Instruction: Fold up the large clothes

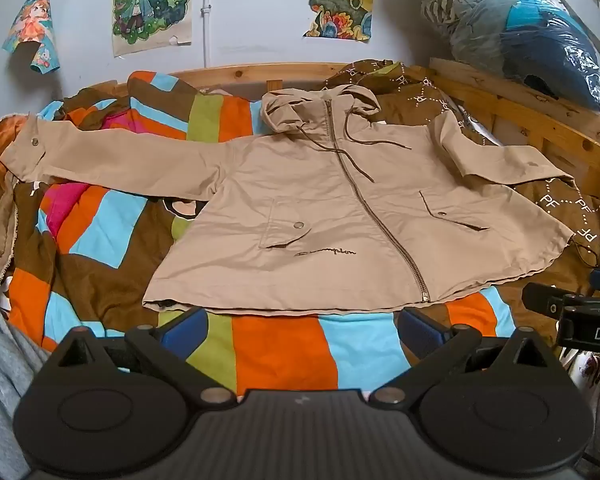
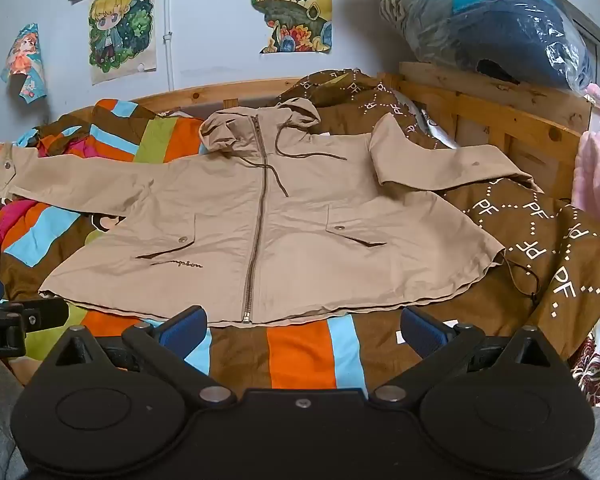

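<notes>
The tan jacket lies zipped and face-up on the bed, hem just at twelve o'clock from both grippers, left gripper and right gripper, jaws apart and empty (sleeves run nine-to-three).

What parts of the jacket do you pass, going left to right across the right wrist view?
Snap cuff → outstretched sleeve → pocket snap → zipper → second pocket snap → folded-in sleeve.

Jacket: matt beige woven cloth, metal zip. Bed frame: bare knotty wood. Bag: glossy clear plastic.
</notes>
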The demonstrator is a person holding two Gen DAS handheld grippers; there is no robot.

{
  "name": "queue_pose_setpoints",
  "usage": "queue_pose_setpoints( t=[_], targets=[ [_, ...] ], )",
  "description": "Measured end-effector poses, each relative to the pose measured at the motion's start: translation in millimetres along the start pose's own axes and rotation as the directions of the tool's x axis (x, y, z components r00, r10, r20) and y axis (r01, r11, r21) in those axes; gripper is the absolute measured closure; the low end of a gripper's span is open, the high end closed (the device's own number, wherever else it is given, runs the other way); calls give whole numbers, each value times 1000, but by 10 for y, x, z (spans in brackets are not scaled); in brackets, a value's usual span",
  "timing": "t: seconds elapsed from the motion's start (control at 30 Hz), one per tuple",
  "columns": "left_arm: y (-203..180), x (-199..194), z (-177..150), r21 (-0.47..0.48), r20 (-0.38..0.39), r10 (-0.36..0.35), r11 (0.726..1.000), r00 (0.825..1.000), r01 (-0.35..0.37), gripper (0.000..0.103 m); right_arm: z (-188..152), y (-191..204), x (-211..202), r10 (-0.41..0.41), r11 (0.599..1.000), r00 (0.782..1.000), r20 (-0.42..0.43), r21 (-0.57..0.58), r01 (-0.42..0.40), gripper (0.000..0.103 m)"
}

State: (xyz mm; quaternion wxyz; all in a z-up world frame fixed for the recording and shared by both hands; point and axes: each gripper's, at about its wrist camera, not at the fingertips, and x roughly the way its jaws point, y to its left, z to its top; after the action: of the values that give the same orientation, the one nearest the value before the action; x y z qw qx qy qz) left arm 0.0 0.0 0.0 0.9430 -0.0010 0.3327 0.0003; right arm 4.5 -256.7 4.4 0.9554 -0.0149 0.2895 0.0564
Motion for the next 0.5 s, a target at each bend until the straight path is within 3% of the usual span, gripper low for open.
queue_pose_setpoints(
  t=[0.5],
  targets=[
    [1,0,0,-2,-3,-2,1000,1000,2,1,-6,-3,6,1,1000,1000,2,2,-1,1]
  ],
)
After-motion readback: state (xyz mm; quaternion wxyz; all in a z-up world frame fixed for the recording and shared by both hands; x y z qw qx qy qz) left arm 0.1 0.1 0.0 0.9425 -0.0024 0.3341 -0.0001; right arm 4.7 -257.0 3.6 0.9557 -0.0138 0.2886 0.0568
